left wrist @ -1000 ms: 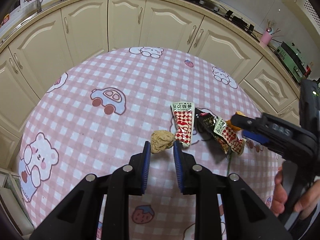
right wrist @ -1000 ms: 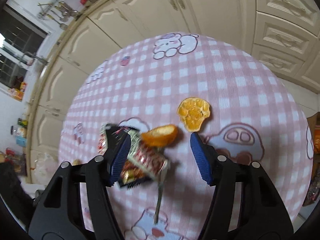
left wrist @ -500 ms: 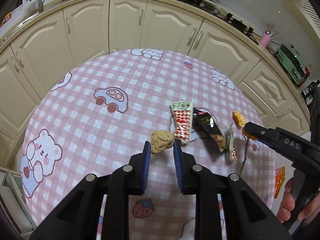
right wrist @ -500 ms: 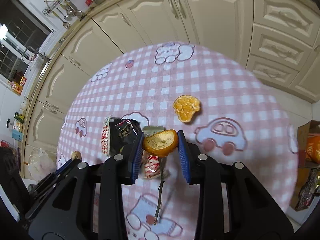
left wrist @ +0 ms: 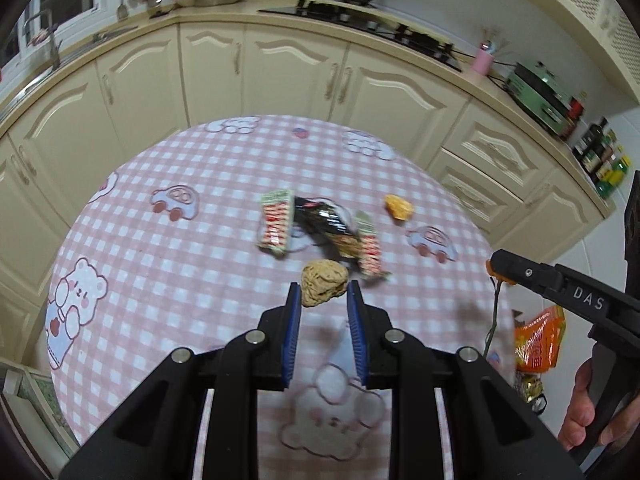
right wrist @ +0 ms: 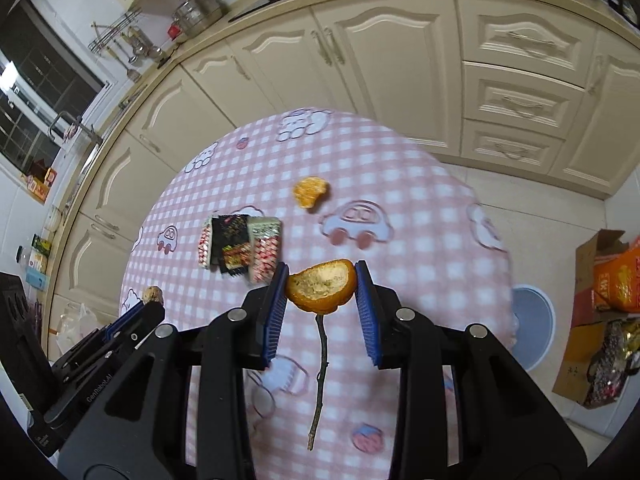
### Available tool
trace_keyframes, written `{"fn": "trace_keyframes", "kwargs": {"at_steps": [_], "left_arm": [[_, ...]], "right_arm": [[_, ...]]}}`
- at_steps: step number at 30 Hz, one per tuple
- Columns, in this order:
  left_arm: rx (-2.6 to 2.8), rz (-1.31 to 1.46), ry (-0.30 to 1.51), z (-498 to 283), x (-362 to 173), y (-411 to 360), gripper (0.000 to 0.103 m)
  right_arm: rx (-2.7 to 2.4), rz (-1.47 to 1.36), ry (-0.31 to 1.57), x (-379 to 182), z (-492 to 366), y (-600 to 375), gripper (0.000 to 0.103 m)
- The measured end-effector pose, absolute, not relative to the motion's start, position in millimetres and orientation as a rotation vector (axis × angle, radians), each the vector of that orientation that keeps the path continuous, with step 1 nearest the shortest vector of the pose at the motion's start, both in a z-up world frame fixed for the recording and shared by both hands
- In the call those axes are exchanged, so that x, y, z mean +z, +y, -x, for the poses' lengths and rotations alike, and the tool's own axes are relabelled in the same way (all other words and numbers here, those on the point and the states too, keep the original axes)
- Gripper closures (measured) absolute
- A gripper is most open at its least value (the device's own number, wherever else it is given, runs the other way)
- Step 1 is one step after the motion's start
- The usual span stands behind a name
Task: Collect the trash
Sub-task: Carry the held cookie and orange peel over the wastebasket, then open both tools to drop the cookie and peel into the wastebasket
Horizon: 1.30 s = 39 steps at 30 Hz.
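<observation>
Pink checked tablecloth [left wrist: 168,280] lies below both grippers. Left gripper [left wrist: 323,300] pinches a tan lump [left wrist: 323,282]; right gripper [right wrist: 321,286] clamps an orange peel [right wrist: 321,286]. Wrappers [right wrist: 240,248] remain. Carrying stage, probably: next, release into the blue bin [right wrist: 534,328].

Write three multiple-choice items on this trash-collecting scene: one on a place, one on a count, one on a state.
1. Where is the loose orange peel?
A. on the tablecloth
B. in the bin
C. on the counter

2. How many snack wrappers lie together?
A. one
B. three
C. six

3. What is the right gripper doing?
A. open and empty
B. shut on the peel with a stem
C. shut on a wrapper

Answers: 1 A, it lies on the checks near a car print. 2 B, two red-white ones flank a black one. 3 B, both fingers press it.
</observation>
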<state>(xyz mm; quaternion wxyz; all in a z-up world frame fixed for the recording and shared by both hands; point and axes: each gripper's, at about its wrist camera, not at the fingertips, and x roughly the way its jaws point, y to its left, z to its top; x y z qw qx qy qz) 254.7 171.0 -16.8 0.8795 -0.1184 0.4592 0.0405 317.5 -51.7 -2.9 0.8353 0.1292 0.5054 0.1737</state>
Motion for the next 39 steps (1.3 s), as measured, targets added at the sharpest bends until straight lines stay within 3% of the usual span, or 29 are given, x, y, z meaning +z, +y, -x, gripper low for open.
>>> {"fn": "trace_keyframes", "kwargs": {"at_steps": [16,34,39], "left_arm": [[-0.13,0.085,1.01,-248.2,-18.3,15.8,0.08],[-0.362,-0.121,1.144,-259.5,-68.8,-161.6,0.08],[-0.389,-0.171,1.072,-254.8,-64.4,-198.1,0.075]], "right_arm": [[0.213,-0.431,1.018,-14.4,-276.8,-195.8,0.07],[-0.06,-0.659,1.066,-92.7,-235.8,-375.4,0.07],[-0.1,-0.709,1.072,-106.1,-223.6,-405.0,0.07]]}}
